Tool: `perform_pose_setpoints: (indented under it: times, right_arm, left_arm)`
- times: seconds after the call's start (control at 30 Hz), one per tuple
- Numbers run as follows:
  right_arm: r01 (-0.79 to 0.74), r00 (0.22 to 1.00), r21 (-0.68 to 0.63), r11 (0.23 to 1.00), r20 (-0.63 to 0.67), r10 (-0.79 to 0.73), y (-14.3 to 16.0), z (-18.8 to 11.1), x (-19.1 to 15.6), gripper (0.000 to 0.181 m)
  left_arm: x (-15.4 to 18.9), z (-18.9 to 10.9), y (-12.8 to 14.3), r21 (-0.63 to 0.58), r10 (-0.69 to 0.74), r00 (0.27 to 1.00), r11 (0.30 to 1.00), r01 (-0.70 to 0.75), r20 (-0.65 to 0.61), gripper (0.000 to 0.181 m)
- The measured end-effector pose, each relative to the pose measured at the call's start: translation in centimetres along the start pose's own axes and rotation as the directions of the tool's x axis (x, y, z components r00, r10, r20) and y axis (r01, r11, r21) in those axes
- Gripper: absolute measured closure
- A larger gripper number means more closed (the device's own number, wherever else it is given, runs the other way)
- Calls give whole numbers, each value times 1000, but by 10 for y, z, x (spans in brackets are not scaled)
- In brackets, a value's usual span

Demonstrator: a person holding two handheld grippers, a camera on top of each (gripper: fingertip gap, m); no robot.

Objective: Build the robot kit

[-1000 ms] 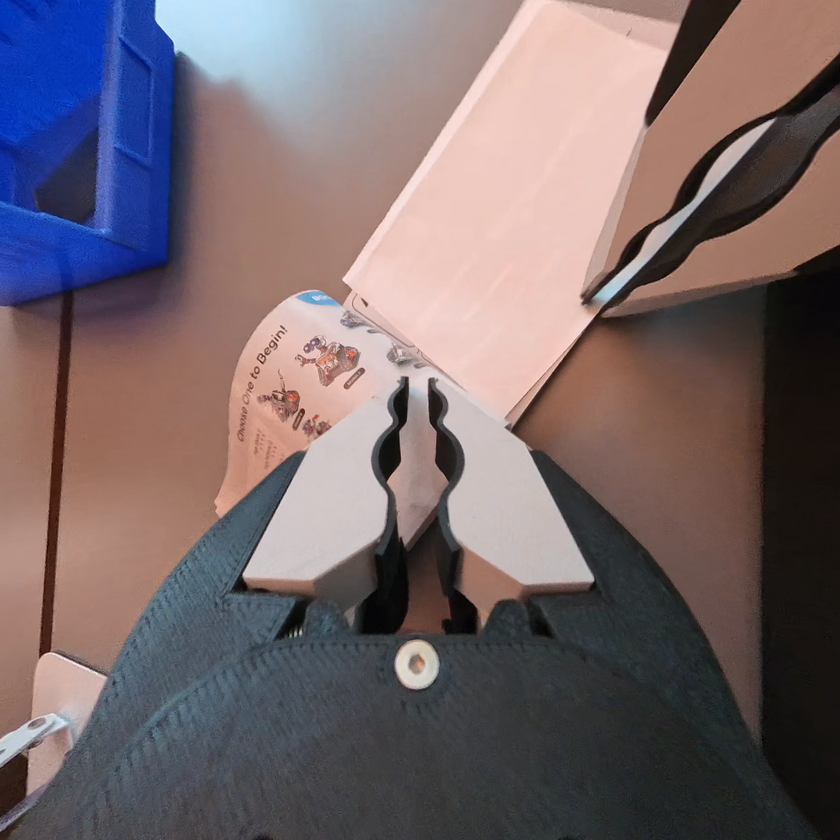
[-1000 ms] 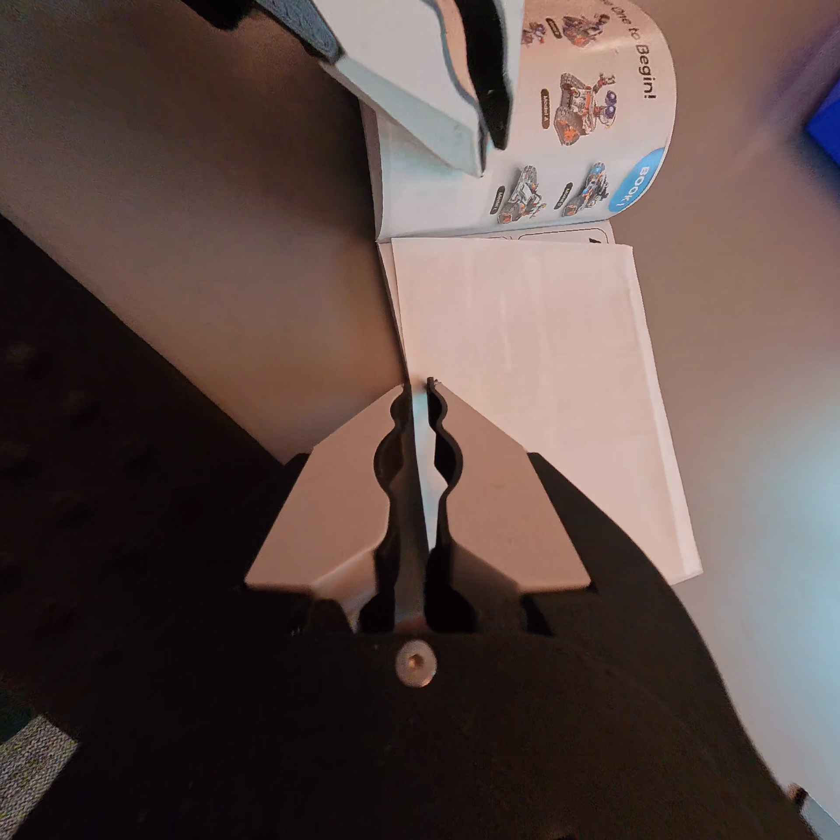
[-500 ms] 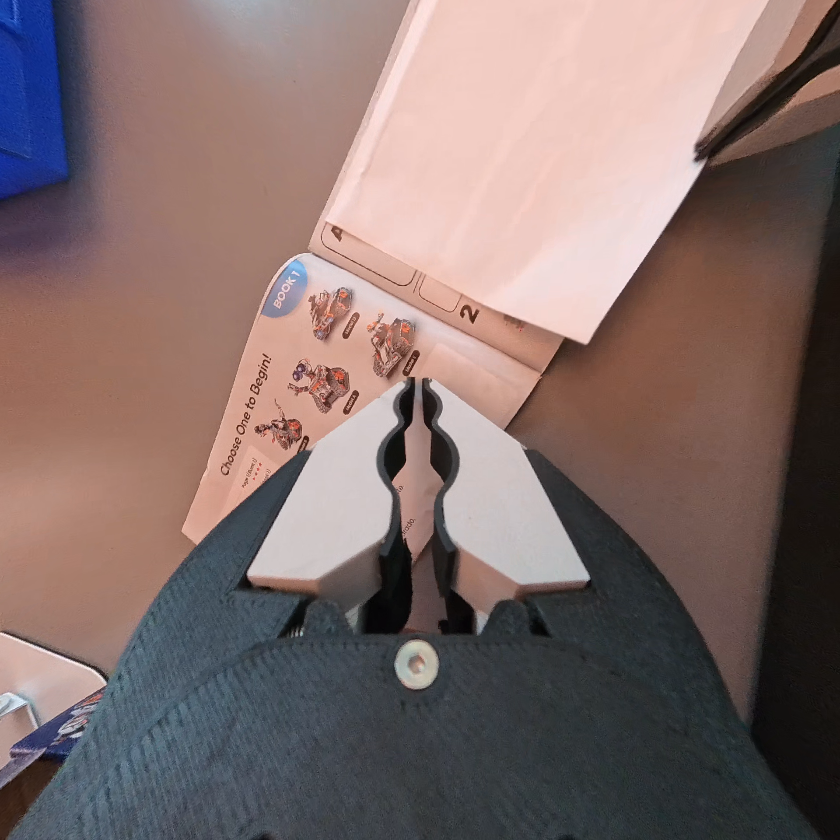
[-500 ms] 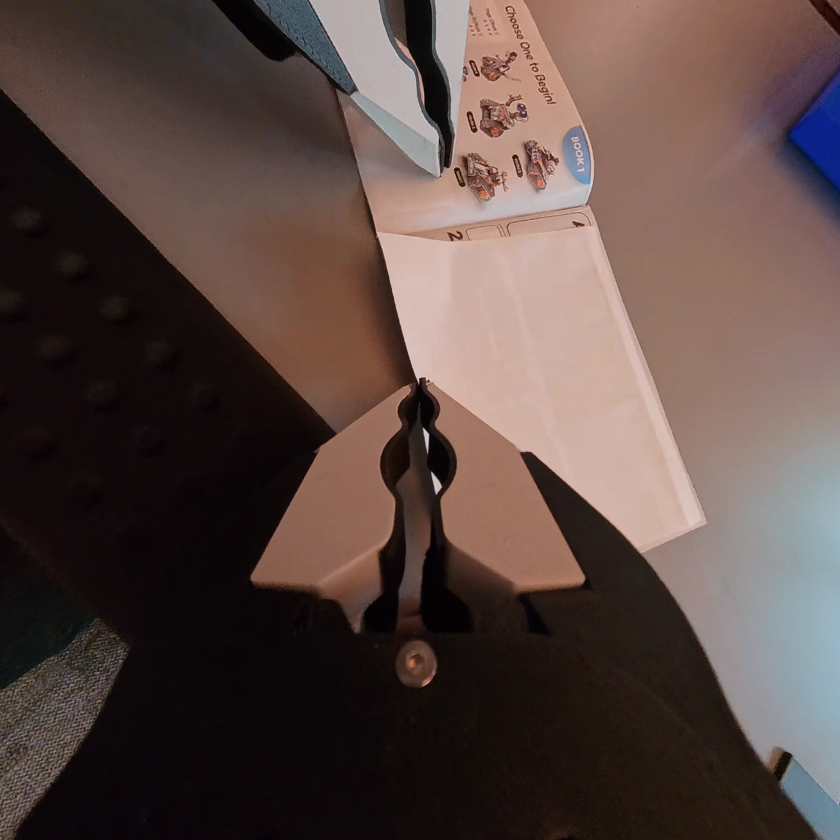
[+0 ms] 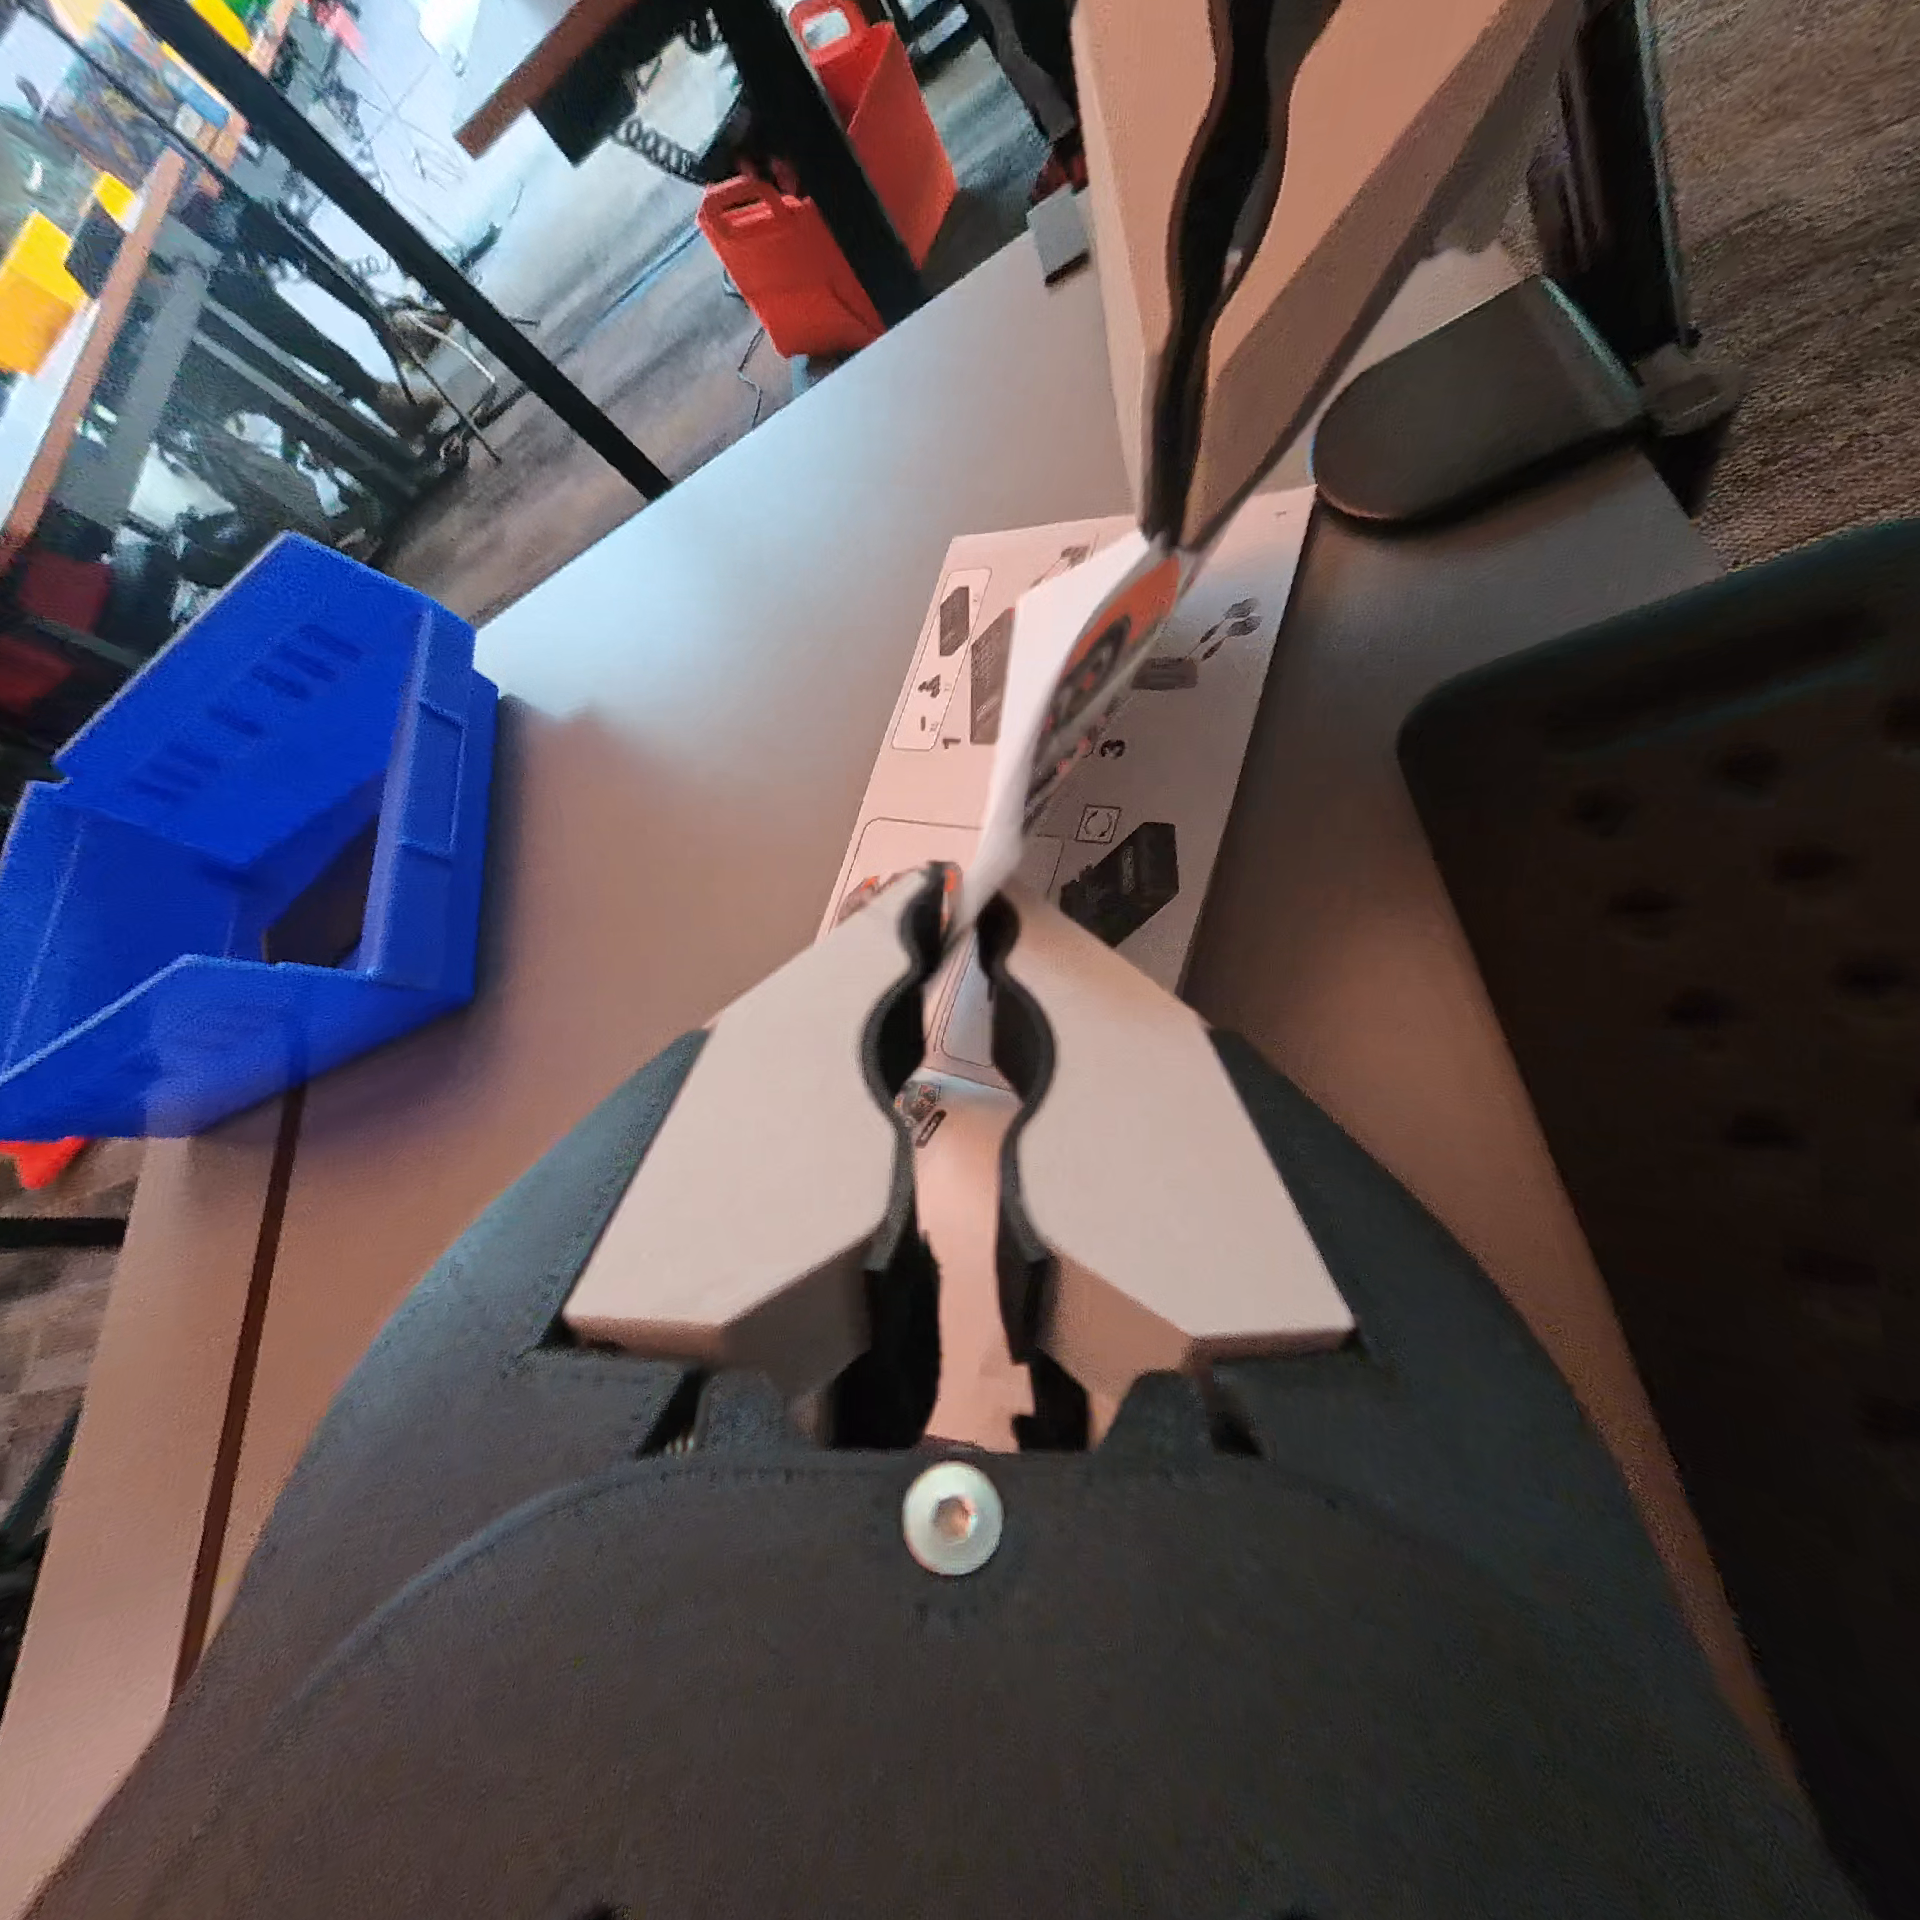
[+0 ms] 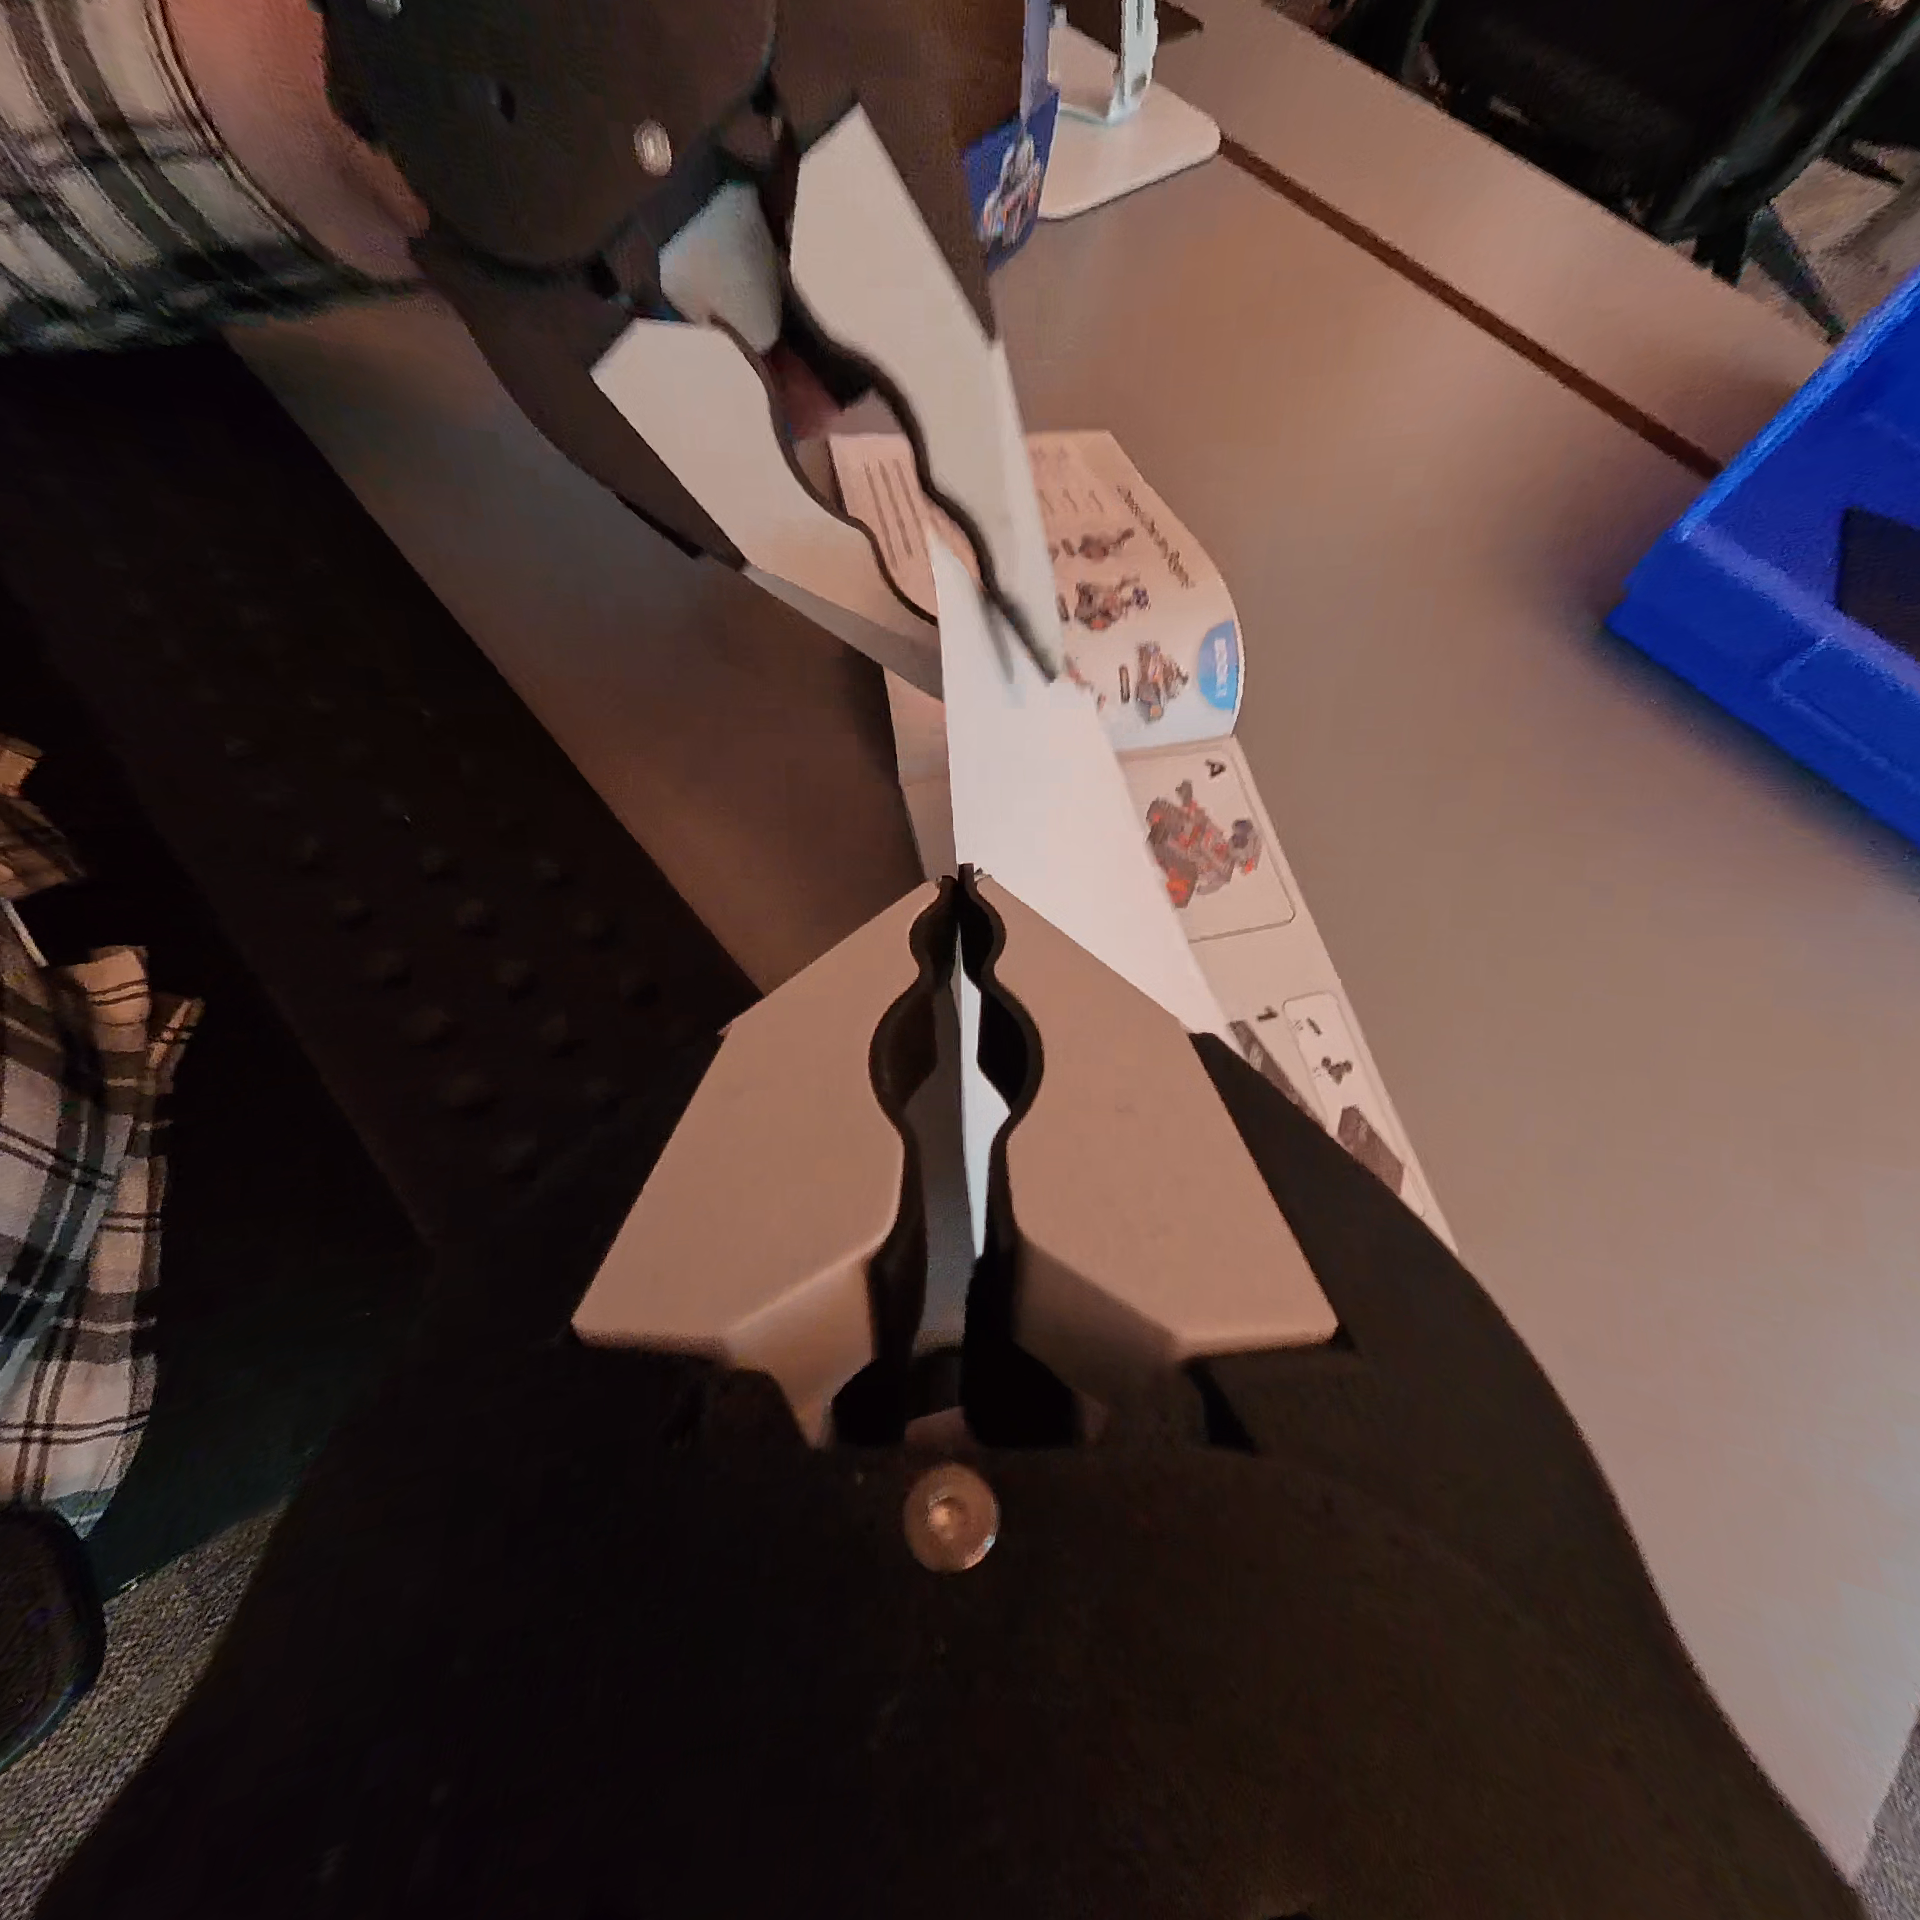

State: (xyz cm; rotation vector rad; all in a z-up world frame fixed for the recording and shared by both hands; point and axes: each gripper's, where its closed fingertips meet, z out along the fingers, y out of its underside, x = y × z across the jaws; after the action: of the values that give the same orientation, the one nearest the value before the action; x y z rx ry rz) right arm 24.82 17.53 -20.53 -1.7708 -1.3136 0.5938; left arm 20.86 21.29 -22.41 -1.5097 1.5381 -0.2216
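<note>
An instruction booklet (image 5: 1143, 790) lies open on the grey table (image 5: 675, 675). One white page (image 5: 1023, 769), with orange print on its far side, stands up on edge between my two grippers. My left gripper (image 5: 956, 904) is shut on the near corner of this page. My right gripper (image 5: 1164, 535) comes in from above and pinches the far corner. In the right wrist view my right gripper (image 6: 961, 883) is shut on the page (image 6: 1039, 800), and my left gripper (image 6: 1023, 644) grips its other end above the booklet (image 6: 1236, 862).
A blue bin (image 5: 239, 831) stands on the table to the left and also shows in the right wrist view (image 6: 1787, 603). A dark chair (image 5: 1683, 987) is at the table's edge. A grey stand base (image 5: 1475, 405) sits beyond the booklet. A plaid sleeve (image 6: 104, 187) is behind my left gripper. My right fingertips sit around 6 cm from my left ones.
Both grippers closed on the white page and lifted it from flat on the booklet to standing on edge. Both views tilted from looking down to looking across the table.
</note>
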Motion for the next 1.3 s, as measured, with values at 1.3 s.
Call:
perform_pose_setpoints:
  times: [1.3]
  right_arm:
    - [-91, 992, 304, 948, -60, 114, -69, 44, 17, 181]
  left_arm:
    - [-68, -311, 8, 185, -421, 874, 904, 385, 243, 181]
